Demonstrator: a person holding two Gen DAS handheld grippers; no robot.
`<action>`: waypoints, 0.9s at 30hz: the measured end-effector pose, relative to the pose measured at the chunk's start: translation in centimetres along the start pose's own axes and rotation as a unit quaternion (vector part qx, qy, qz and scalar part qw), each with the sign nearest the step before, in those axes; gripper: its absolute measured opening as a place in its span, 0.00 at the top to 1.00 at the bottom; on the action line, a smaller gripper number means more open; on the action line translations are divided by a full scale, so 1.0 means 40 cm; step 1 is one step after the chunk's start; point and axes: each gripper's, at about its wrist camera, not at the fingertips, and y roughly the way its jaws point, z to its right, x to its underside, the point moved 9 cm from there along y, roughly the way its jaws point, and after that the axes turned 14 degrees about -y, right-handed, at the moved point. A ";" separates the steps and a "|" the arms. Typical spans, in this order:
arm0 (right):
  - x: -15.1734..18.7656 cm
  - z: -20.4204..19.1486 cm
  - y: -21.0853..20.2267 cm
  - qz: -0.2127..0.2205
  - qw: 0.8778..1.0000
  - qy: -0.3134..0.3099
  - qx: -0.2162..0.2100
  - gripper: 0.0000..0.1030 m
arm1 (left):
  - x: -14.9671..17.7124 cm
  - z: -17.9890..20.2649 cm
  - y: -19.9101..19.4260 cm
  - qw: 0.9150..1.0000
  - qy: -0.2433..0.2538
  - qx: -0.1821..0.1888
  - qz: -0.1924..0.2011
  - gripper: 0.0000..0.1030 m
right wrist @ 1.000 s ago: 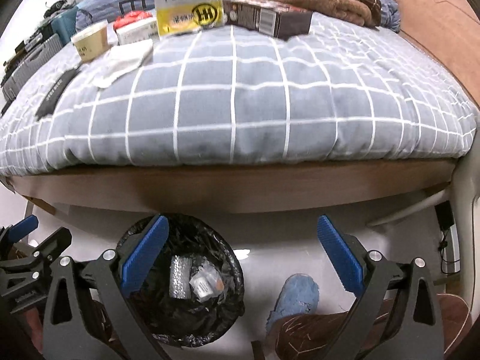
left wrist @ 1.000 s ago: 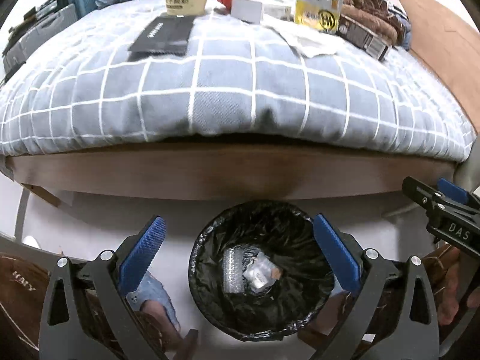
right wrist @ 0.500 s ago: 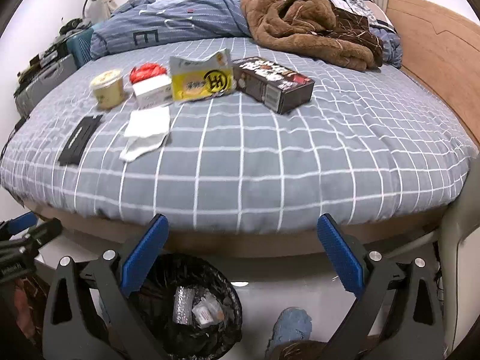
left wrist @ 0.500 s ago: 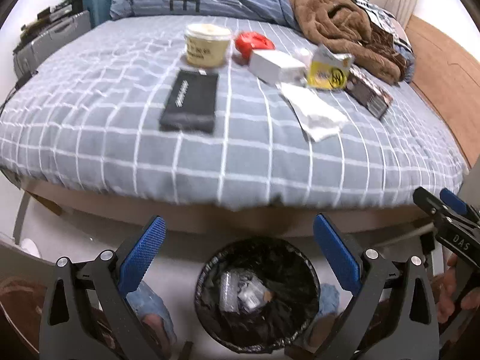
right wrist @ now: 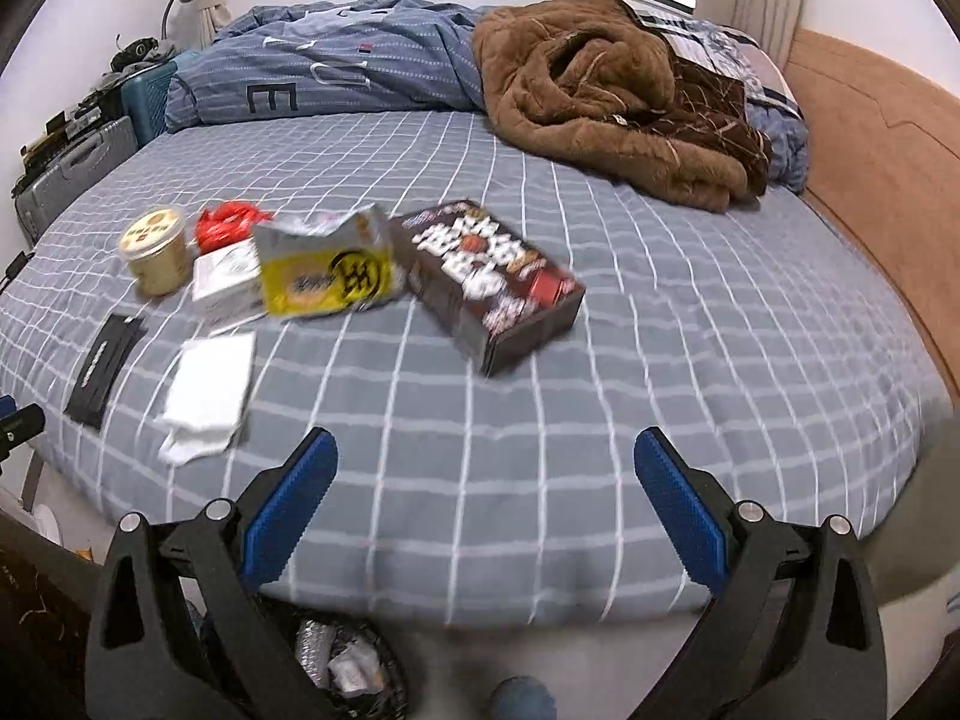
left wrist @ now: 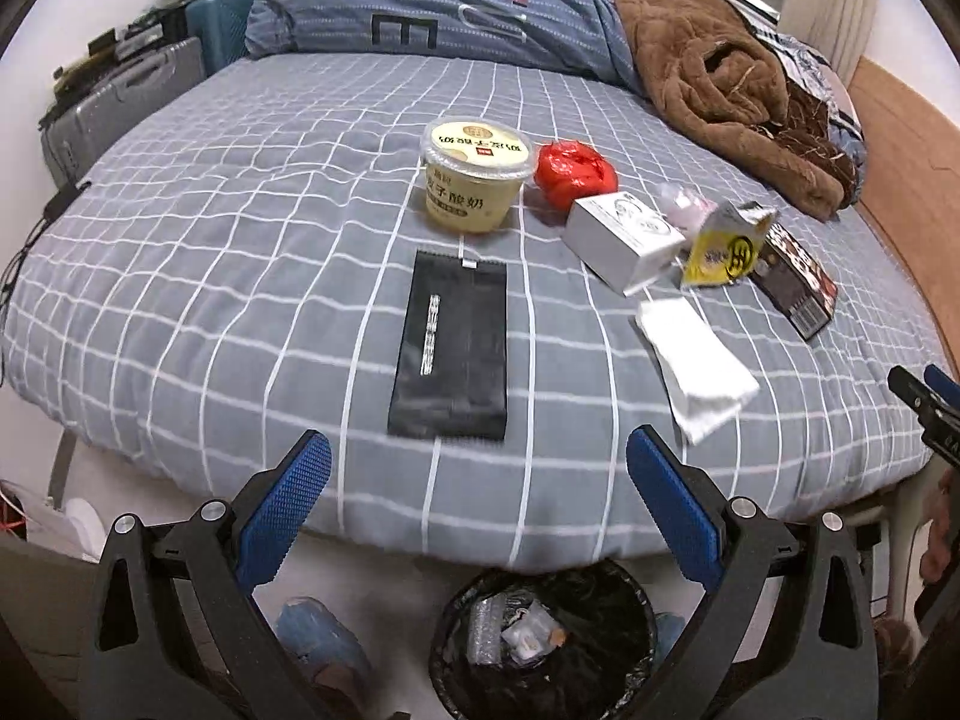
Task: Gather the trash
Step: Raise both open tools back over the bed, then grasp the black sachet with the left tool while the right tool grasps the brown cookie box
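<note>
Both grippers have risen from the black-lined round trash bin [left wrist: 543,639] on the floor and now look over the grey bed cover with white grid lines [left wrist: 252,276]. A second ago the bin filled the middle of the left wrist view; now it sits low between the fingers, with some clear and silver scraps inside. I judge that one drop is finished and the next pick is starting.

The left gripper [left wrist: 477,501] has its blue pads spread wide and holds nothing. The right gripper [right wrist: 483,501] is also wide and empty.

The trash still waits on the bed:
- a flat black foil packet [left wrist: 450,345], nearest to the left gripper, just ahead of its fingers
- a white folded paper tissue [left wrist: 696,366] to the right of it
- a round yellow yogurt cup with a lid [left wrist: 474,177], and beside it a crumpled red wrapper [left wrist: 573,171]
- a small white cardboard box [left wrist: 624,234] touching a yellow snack bag [left wrist: 723,249]
- a long dark brown printed carton [right wrist: 489,276], nearest to the right gripper

The right view is a little blurred – this gripper seems in motion toward the bed.
</note>
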 end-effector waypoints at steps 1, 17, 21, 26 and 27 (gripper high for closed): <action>-0.011 0.012 0.016 -0.005 1.000 -0.006 0.004 0.07 | -0.008 0.002 0.009 1.000 0.000 -0.002 -0.002 0.06; -0.182 0.064 0.319 -0.091 0.983 -0.144 -0.065 0.07 | -0.053 -0.014 0.215 0.997 0.016 -0.051 -0.052 0.06; -0.202 0.031 0.366 -0.112 0.971 -0.179 -0.115 0.07 | -0.061 -0.018 0.226 0.997 0.012 -0.052 -0.056 0.06; -0.209 0.010 0.419 -0.144 0.958 -0.198 -0.146 0.07 | -0.067 -0.013 0.248 0.996 0.018 -0.059 -0.060 0.07; -0.208 0.007 0.428 -0.150 0.956 -0.200 -0.153 0.07 | -0.069 -0.013 0.250 0.996 0.017 -0.059 -0.060 0.07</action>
